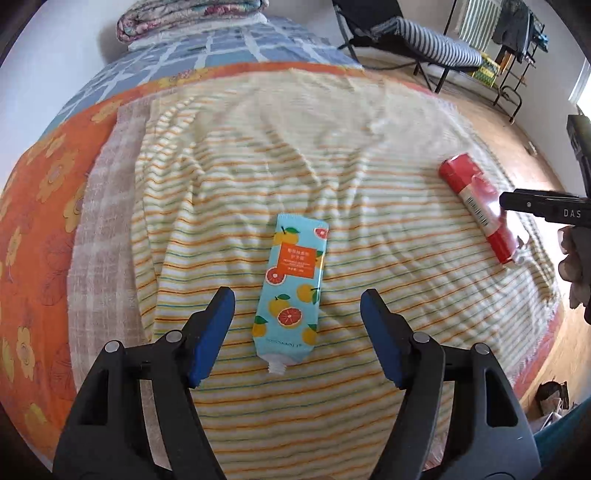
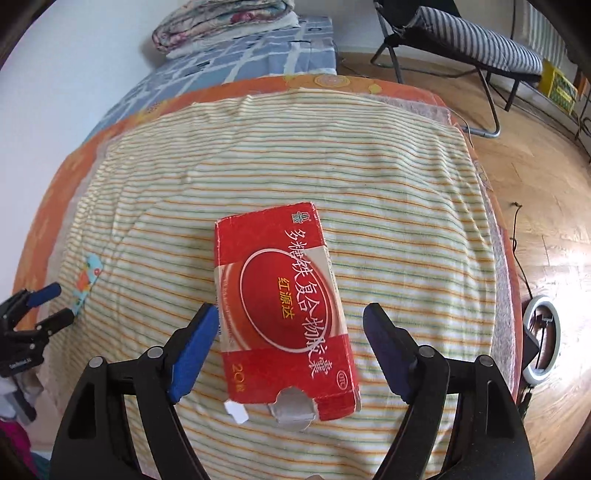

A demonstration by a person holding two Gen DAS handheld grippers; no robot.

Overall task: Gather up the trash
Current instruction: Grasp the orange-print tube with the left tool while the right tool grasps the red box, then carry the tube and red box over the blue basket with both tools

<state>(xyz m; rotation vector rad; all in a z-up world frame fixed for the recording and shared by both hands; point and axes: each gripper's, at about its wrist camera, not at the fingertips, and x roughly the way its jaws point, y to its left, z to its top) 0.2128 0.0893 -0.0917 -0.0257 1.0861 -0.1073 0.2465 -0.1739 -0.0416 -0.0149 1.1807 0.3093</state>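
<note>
A light blue hand cream tube (image 1: pixel 291 280) with orange fruit print and no cap lies flat on the striped cloth (image 1: pixel 258 166). My left gripper (image 1: pixel 295 299) hangs over it, open, with the tube between the blue pads and touching neither. A red and white medicine box (image 2: pixel 280 310) with a torn flap lies on the same cloth, and my right gripper (image 2: pixel 291 310) stands open around it; its right pad is well clear, its left pad close beside the box edge. In the left wrist view the red box (image 1: pixel 480 206) lies far right under the right gripper (image 1: pixel 543 210).
The striped cloth covers an orange flowered blanket (image 1: pixel 44 221) on a bed. A folded quilt (image 2: pixel 218 22) lies at the bed's far end. A folding chair with a striped cushion (image 2: pixel 476 40) stands on the wooden floor (image 2: pixel 546 221), and a ring light (image 2: pixel 541 339) lies beside the bed.
</note>
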